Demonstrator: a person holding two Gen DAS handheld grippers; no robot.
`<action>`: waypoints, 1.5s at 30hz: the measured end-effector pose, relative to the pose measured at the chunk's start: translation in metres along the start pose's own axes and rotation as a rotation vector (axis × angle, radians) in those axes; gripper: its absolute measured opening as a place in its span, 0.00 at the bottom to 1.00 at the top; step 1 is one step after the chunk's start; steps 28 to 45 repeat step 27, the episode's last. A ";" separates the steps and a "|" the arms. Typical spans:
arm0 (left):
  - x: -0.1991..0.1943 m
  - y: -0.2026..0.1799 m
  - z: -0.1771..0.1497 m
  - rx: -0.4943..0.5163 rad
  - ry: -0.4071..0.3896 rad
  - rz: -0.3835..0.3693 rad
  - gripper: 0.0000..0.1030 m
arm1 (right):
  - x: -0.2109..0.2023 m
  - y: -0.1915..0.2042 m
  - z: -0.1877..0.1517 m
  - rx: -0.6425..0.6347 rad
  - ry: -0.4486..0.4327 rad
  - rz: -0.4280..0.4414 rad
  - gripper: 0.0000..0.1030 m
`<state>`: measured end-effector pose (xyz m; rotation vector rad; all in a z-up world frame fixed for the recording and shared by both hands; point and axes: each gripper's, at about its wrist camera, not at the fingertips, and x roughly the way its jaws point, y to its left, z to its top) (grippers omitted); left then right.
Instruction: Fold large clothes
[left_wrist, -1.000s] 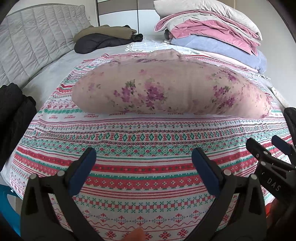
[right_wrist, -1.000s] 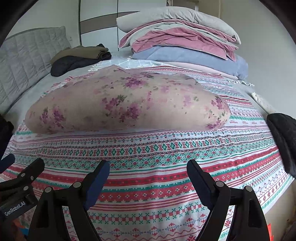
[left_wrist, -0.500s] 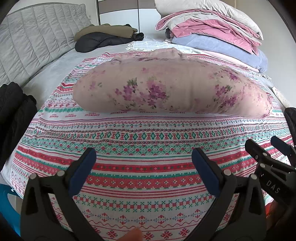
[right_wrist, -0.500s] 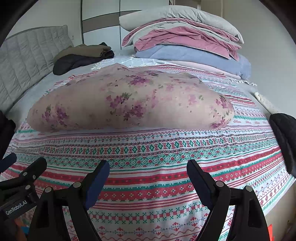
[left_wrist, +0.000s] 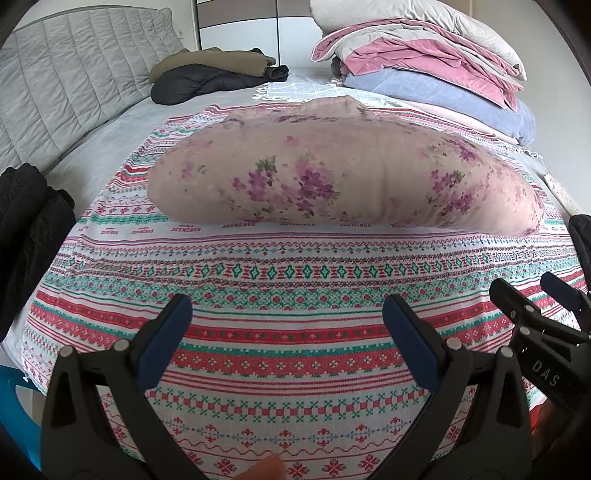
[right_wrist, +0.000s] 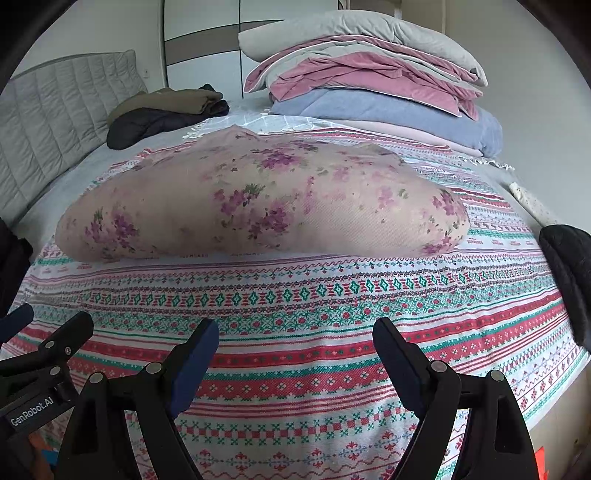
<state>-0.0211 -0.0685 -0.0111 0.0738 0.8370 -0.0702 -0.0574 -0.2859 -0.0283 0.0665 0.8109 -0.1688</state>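
A pink garment with purple flowers lies folded across the middle of the patterned bedspread; it also shows in the right wrist view. My left gripper is open and empty, held above the bedspread short of the garment's near edge. My right gripper is open and empty, likewise short of the garment. Each gripper shows at the edge of the other's view: the right one and the left one.
A stack of folded blankets and a pillow sits at the far right of the bed. Dark and olive clothes lie at the far left by the grey headboard. Black garments lie at the left and right edges.
Both grippers have drifted slightly, so the garment sits a little differently in each view. Both stay open and empty. The garment has not moved.
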 end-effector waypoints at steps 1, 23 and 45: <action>0.000 -0.001 0.000 0.000 0.001 0.000 0.99 | 0.000 0.000 0.000 0.000 0.001 0.000 0.84; 0.014 -0.003 -0.001 -0.018 0.058 -0.010 0.99 | 0.005 0.000 -0.002 0.007 0.008 -0.008 0.84; 0.031 0.025 0.004 -0.179 0.031 0.048 0.99 | 0.015 -0.018 0.002 0.120 0.019 -0.028 0.84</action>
